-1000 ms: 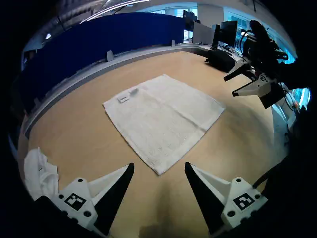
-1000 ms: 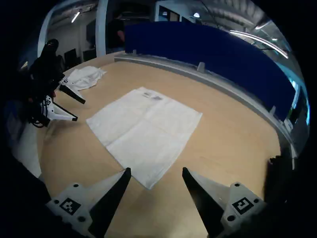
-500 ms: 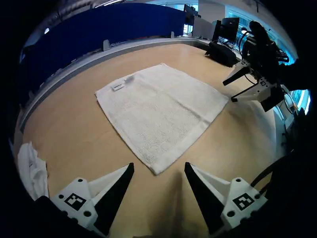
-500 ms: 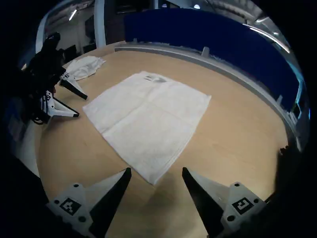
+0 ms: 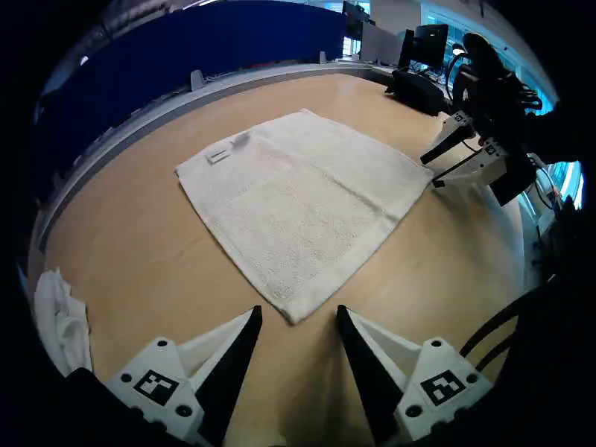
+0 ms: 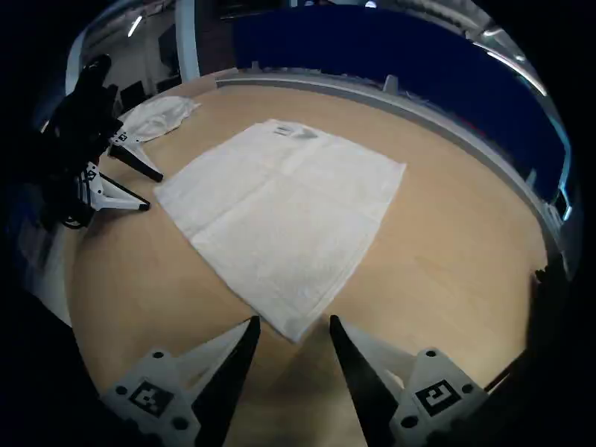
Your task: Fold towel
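Square terry towel flat on wooden table.
We see left gripper and right gripper, jaws parted; crumpled cloth aside.

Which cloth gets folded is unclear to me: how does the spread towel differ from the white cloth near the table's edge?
The towel lies flat, spread to a square; the white cloth is bunched in a heap. The towel sits mid-table; the white cloth lies by the edge. The towel shows a label near one edge; the white cloth shows none that I can see. Both are white, on the wooden table.
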Demonstrator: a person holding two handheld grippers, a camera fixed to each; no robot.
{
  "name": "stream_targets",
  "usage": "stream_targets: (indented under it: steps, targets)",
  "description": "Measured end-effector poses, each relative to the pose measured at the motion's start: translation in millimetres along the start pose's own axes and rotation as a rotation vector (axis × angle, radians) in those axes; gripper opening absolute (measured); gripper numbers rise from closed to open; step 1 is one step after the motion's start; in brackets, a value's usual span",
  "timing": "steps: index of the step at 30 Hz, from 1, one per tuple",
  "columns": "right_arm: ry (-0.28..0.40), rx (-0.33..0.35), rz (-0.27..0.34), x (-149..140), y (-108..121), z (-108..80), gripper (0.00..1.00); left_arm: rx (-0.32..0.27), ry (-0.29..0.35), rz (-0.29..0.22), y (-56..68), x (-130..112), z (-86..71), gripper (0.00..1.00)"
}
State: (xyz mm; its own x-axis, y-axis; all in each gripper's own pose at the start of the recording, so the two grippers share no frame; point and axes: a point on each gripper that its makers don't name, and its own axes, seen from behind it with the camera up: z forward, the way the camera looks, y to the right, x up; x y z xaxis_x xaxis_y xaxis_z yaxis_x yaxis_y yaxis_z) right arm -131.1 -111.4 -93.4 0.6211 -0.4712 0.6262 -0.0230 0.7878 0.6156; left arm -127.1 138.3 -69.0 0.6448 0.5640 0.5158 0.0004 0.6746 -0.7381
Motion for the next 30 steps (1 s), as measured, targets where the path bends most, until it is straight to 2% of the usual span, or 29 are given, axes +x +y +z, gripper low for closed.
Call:
stream_targets:
  steps: [5, 7, 11, 13, 17, 19, 23, 30]
  targets:
    - [0.002, -0.003, 0.0, -1, -2, 2.7, 0.59, 0.008, 0.0, 0.001, -1.3, 0, 0.7, 0.62]
    - [0.004, -0.006, 0.001, -1, -1, 2.3, 0.56, 0.01, 0.0, 0.001, -1.4, 0, 1.2, 0.53]
    - [0.005, -0.01, 0.001, -2, 1, 0.9, 0.47, 0.009, -0.001, 0.009, -0.3, 0, 2.2, 0.47]
    - [0.004, -0.013, 0.001, -2, 2, 0.5, 0.43, 0.008, -0.001, 0.016, 1.7, 1, 2.5, 0.38]
    - [0.005, -0.024, 0.005, 0, 5, 0.7, 0.26, 0.008, -0.001, 0.034, 7.0, 1, 3.4, 0.25]
    - [0.009, -0.028, 0.007, 1, 5, 0.6, 0.22, 0.009, -0.001, 0.035, 9.0, 0, 3.7, 0.2]
    - [0.017, -0.031, 0.012, 3, 6, -0.2, 0.16, 0.007, -0.006, 0.015, 10.9, 1, 3.4, 0.16]
    - [0.017, -0.016, 0.004, 6, 5, -2.5, 0.13, -0.009, -0.017, -0.038, 8.7, 3, 2.5, 0.11]
